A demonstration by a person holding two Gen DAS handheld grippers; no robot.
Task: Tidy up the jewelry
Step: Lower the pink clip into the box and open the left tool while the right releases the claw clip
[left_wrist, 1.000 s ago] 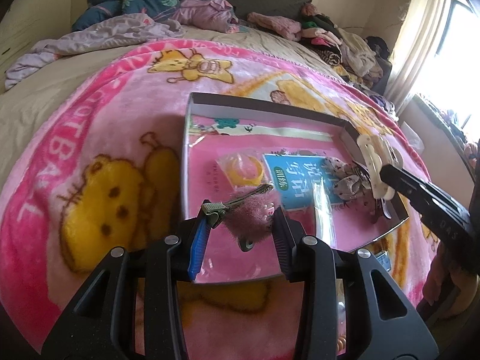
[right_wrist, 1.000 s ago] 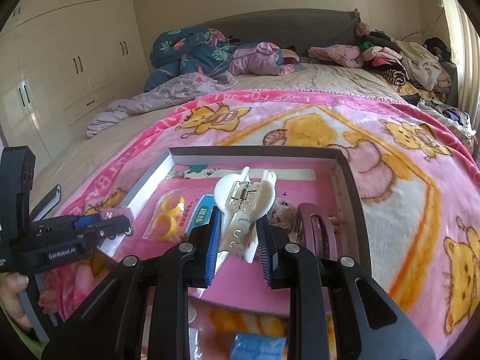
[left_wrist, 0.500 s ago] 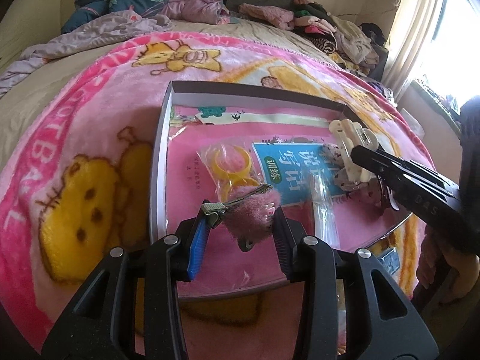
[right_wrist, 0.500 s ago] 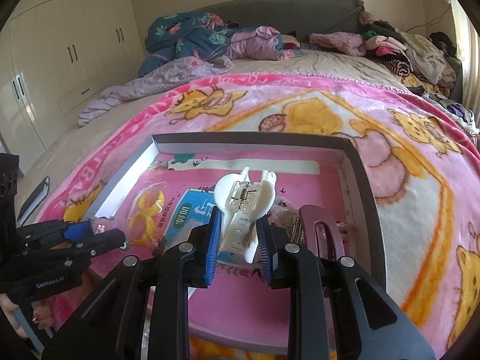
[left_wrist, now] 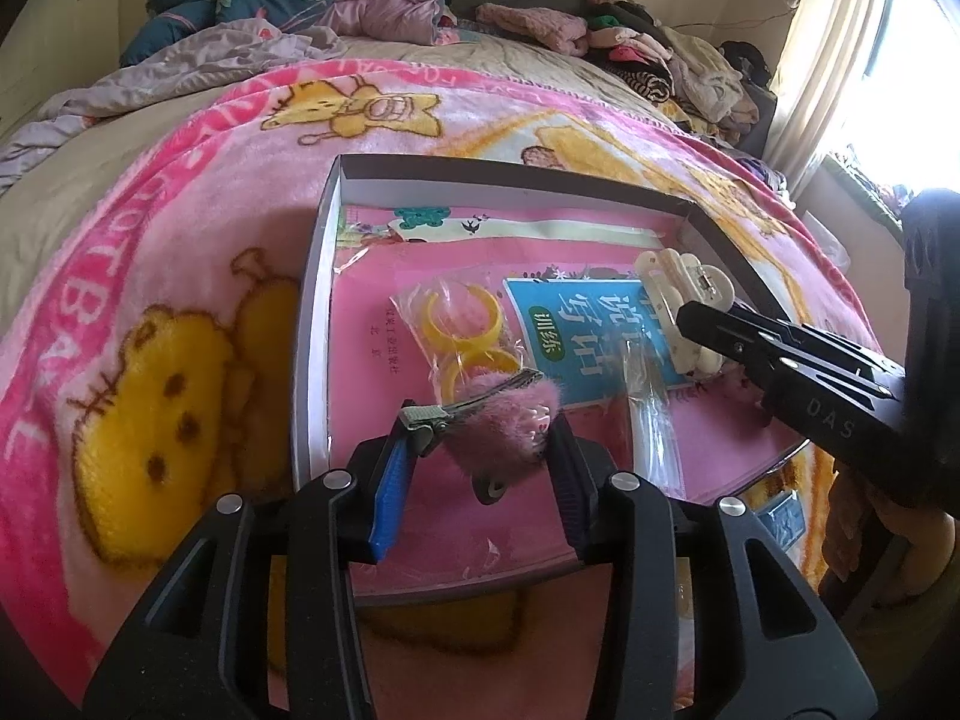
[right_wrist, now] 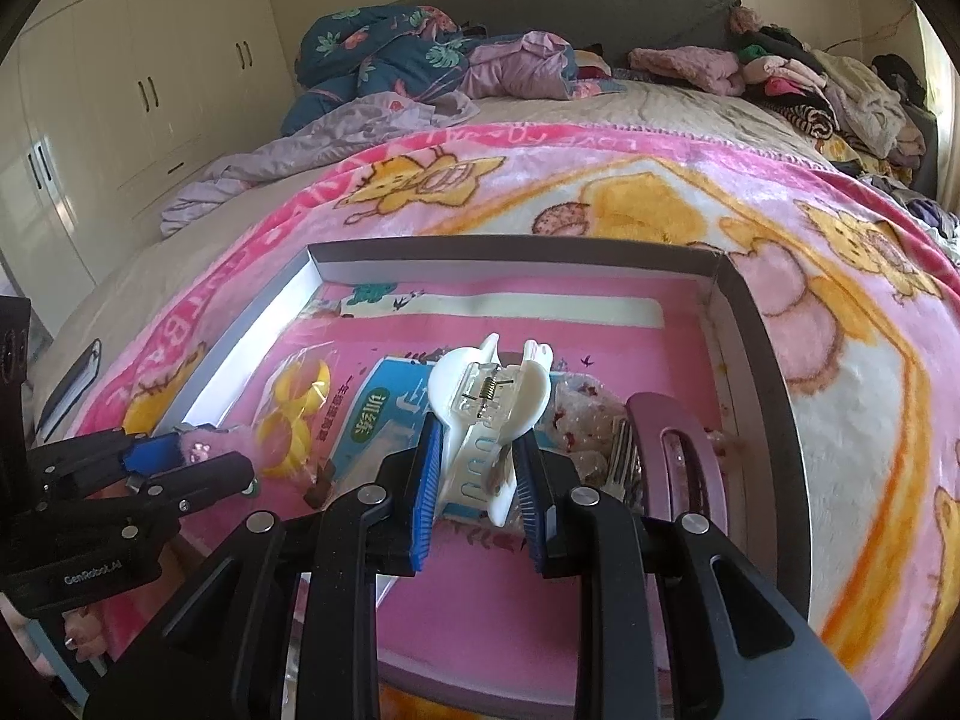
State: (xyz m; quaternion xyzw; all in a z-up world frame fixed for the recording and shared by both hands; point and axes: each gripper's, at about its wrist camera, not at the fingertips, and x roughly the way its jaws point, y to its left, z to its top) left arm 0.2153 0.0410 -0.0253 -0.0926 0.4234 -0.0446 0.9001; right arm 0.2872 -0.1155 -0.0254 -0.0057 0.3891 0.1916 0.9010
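Your left gripper point(left_wrist: 480, 450) is clamped on the fuzzy pink clip point(left_wrist: 501, 423) at lower center; your right gripper point(right_wrist: 477, 474) pinches the white claw clip point(right_wrist: 486, 414) over the box point(right_wrist: 762, 372).

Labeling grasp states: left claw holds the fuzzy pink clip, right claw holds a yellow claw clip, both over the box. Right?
Not quite: the claw clip in the right claw is white, as the right wrist view shows. The left claw does hold the fuzzy pink clip, both over the box.

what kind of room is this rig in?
A bedroom, most likely in a home: the work happens on a bed under a pink cartoon-bear fleece blanket, with piled clothes against the grey upholstered headboard and cream built-in wardrobes alongside.
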